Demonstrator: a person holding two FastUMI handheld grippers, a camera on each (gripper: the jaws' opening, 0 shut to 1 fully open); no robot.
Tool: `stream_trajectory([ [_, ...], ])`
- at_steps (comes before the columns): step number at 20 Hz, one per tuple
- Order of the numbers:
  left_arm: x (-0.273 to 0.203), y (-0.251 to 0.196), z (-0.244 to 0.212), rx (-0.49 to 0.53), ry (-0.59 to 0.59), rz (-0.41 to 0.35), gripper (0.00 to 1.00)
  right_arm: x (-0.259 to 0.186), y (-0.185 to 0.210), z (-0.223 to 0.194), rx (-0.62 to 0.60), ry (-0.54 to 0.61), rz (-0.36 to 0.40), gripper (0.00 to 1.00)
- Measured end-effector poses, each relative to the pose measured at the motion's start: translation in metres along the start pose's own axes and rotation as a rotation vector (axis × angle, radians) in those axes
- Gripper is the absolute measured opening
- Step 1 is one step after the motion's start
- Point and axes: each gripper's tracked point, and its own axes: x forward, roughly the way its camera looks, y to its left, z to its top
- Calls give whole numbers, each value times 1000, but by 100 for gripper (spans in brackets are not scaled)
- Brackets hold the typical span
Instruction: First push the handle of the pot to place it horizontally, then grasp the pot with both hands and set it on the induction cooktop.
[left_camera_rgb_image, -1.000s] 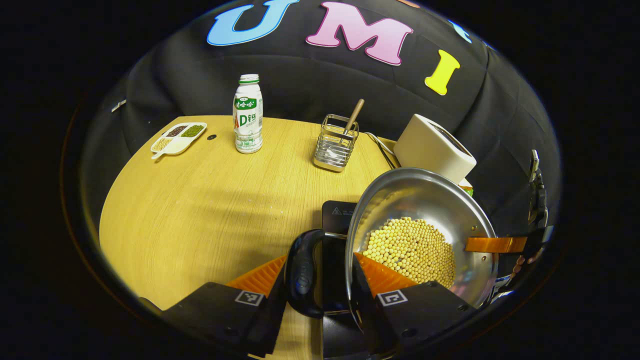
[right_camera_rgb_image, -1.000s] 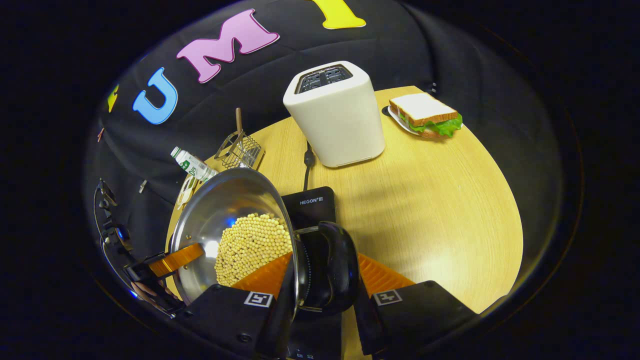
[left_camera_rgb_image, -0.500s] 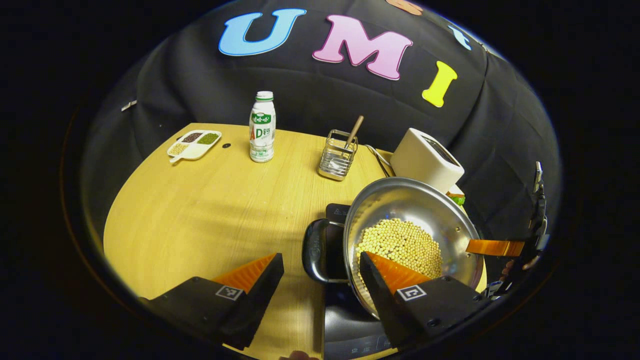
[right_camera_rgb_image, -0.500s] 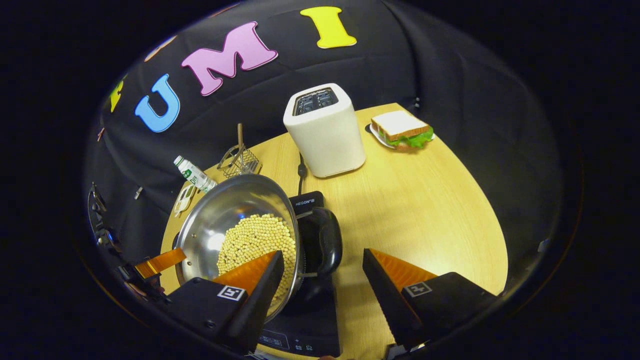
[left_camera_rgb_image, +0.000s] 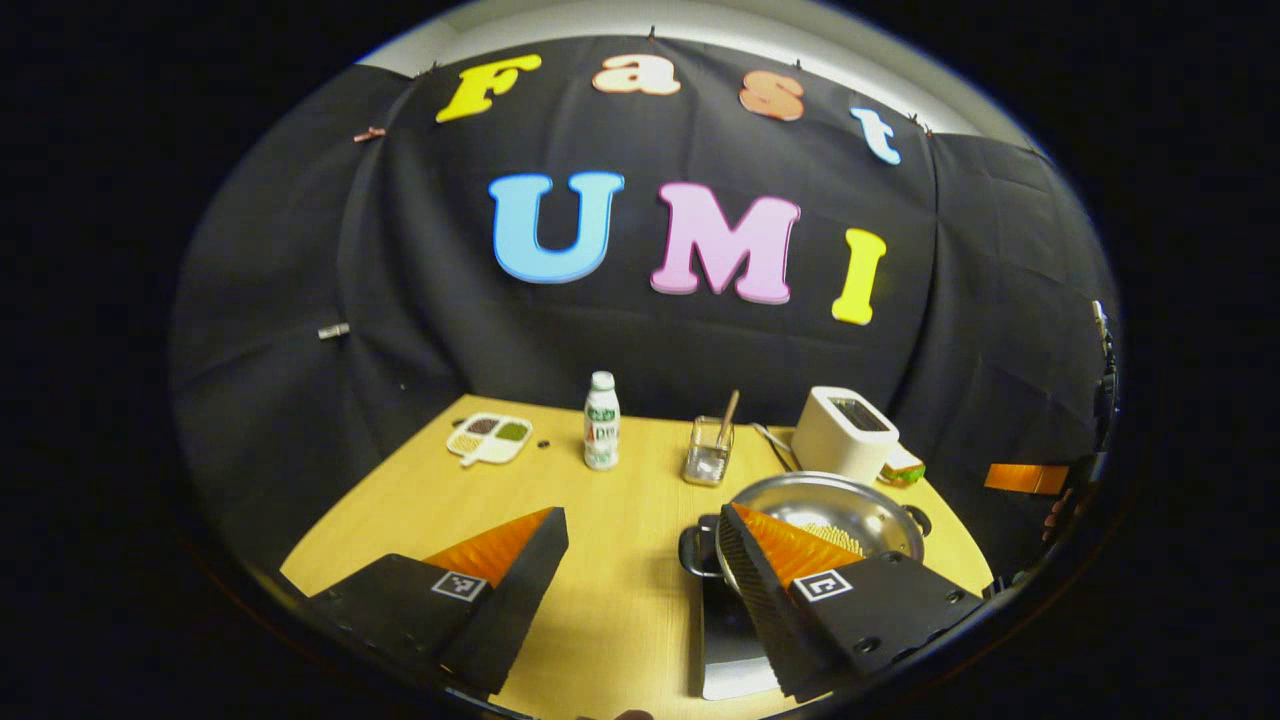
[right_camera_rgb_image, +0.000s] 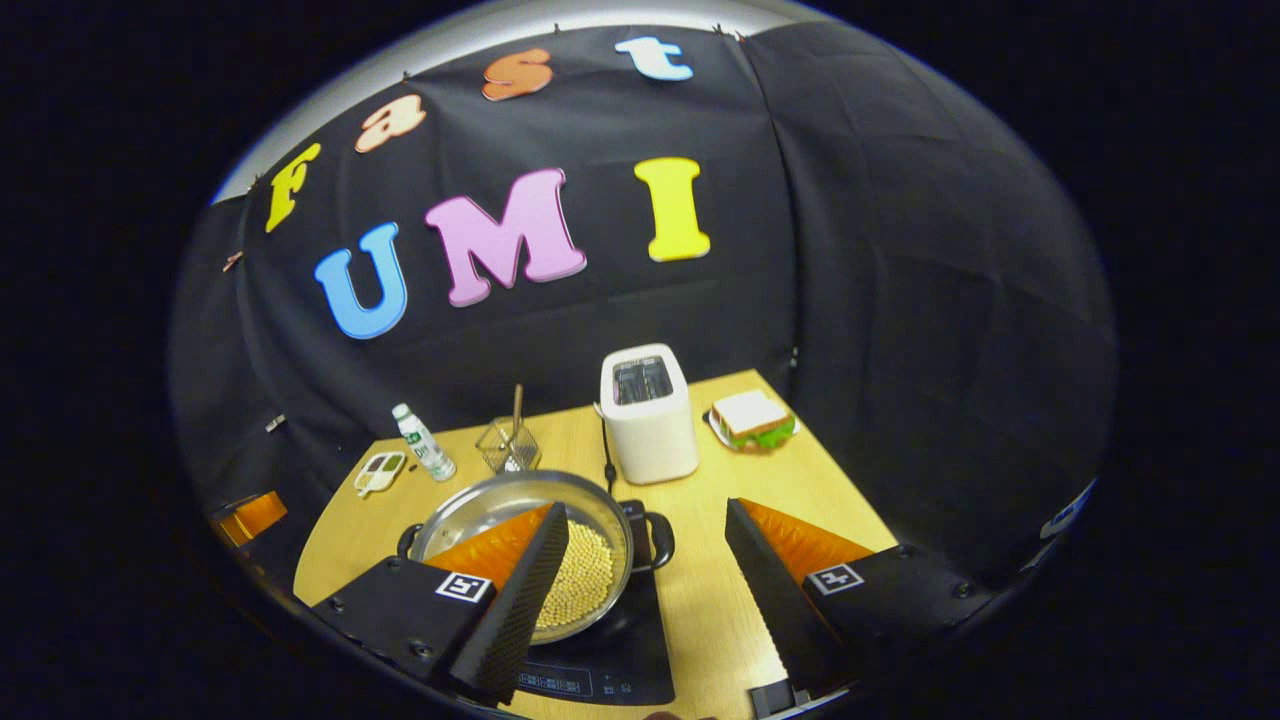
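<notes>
I had the left hand-held gripper (left_camera_rgb_image: 640, 535) raised well above the worktop (left_camera_rgb_image: 420, 500) and drawn back from it, looking level across toward the booth wall. Its fingers stood wide apart and held nothing. Going left to right in the left gripper view, I saw a tray (left_camera_rgb_image: 489, 439) of beans, a bottle (left_camera_rgb_image: 601, 435), a wire holder (left_camera_rgb_image: 708, 462) with a stick in it, and a toaster (left_camera_rgb_image: 846, 433) along the far side. Nearer, to the right, the pot (left_camera_rgb_image: 850, 500) sat upright on the cooktop (left_camera_rgb_image: 725, 630), partly behind my right-hand finger. One loop handle (left_camera_rgb_image: 696, 548) stuck out to the left in that view and the other showed at the pot's far right, so the line through the handles ran across the view. At the far right edge, the other gripper's finger and a bit of a hand (left_camera_rgb_image: 1060, 510) showed.

My right hand-held gripper (right_camera_rgb_image: 646, 535) was likewise lifted and pulled back, fingers spread wide and gripping nothing. In the right gripper view, the tray (right_camera_rgb_image: 379, 472), bottle (right_camera_rgb_image: 424, 441), holder (right_camera_rgb_image: 507, 446), toaster (right_camera_rgb_image: 648, 412) and a sandwich (right_camera_rgb_image: 752, 420) ran left to right along the back. The pot (right_camera_rgb_image: 500, 500), with beans (right_camera_rgb_image: 585, 580) inside, rested level on the cooktop (right_camera_rgb_image: 620, 660), near the front edge of the worktop (right_camera_rgb_image: 800, 480). Its handles (right_camera_rgb_image: 655, 540) pointed left and right, parallel to that edge.
</notes>
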Motion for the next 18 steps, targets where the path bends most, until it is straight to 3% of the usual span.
stream_trajectory([
  [4, -56, 17, 41, 22, -153, 40, 95, -56, 16, 46, -60, -192, -2, 98],
  [8, -106, 19, 43, 75, -226, 64, 95, -106, 32, 58, -62, -307, 21, 98],
  [14, -171, 17, 18, 23, -285, 90, 95, -160, 20, 16, -68, -313, -5, 98],
  [18, -192, 30, -8, 1, -245, 117, 95, -174, 16, 6, -66, -293, -2, 98],
])
